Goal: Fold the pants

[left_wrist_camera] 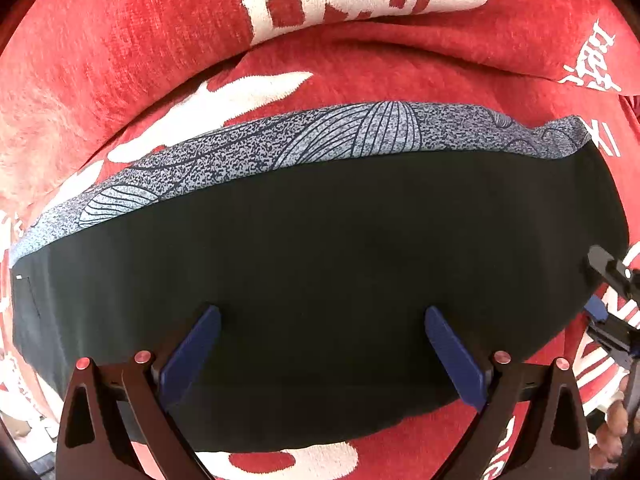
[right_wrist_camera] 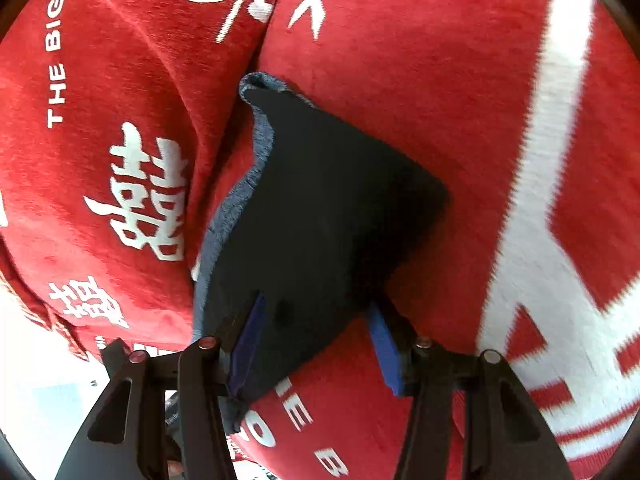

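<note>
- Left gripper (left_wrist_camera: 322,354) — blue pads spread wide, holding nothing, poised low over the dark pants (left_wrist_camera: 320,272).
- Right gripper (right_wrist_camera: 318,340) — jaws parted, straddling the pants' end, not clamped.
- Pants lie folded on the red blanket (left_wrist_camera: 120,40).

Each hand-held gripper (left_wrist_camera: 322,356) (right_wrist_camera: 316,346) — black linkage arms, 2 blue pads, red-capped pivot screws.
</note>
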A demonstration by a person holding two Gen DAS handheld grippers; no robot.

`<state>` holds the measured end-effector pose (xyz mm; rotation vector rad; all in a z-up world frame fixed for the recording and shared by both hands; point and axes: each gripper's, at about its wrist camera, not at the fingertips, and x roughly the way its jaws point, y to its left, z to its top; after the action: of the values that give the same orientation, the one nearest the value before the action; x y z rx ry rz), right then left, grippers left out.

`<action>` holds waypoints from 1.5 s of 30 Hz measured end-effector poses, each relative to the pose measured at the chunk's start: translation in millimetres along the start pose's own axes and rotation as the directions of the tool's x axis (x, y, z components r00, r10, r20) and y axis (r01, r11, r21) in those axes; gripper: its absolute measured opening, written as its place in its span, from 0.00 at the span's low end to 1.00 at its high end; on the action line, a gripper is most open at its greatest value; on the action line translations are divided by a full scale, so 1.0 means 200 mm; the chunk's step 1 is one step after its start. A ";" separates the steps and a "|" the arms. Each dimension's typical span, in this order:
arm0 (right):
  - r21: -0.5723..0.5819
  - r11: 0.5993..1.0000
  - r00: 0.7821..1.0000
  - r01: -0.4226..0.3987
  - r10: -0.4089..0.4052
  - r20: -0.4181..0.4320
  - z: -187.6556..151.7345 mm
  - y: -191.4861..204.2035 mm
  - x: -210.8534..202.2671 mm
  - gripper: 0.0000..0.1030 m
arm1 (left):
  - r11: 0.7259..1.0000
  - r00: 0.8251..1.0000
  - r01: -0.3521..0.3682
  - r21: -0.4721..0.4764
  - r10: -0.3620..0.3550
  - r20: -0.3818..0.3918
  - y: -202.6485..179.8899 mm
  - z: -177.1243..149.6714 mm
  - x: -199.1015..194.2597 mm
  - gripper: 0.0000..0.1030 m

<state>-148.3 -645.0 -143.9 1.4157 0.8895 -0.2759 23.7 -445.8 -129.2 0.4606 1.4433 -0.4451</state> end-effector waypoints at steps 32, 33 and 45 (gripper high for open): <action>-0.370 0.929 0.998 -0.010 0.032 0.053 -0.05 0.65 -0.09 0.14 | 0.988 0.979 -0.140 0.061 0.129 0.158 -0.12 0.31 -0.03 0.77; -0.397 0.918 0.998 0.003 0.020 0.055 -0.07 0.70 -0.09 0.14 | 0.987 0.977 -0.147 0.071 0.134 0.165 -0.13 0.31 -0.03 0.77; -0.689 0.687 0.973 0.232 -0.175 0.153 -0.46 1.26 0.07 0.17 | 0.998 0.971 0.044 -0.043 -0.033 0.238 0.42 0.21 -0.26 0.77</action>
<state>-7.8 -508.7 39.3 0.5797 0.9537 -0.1253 100.1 -398.4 -71.1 0.3291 1.2297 -0.4793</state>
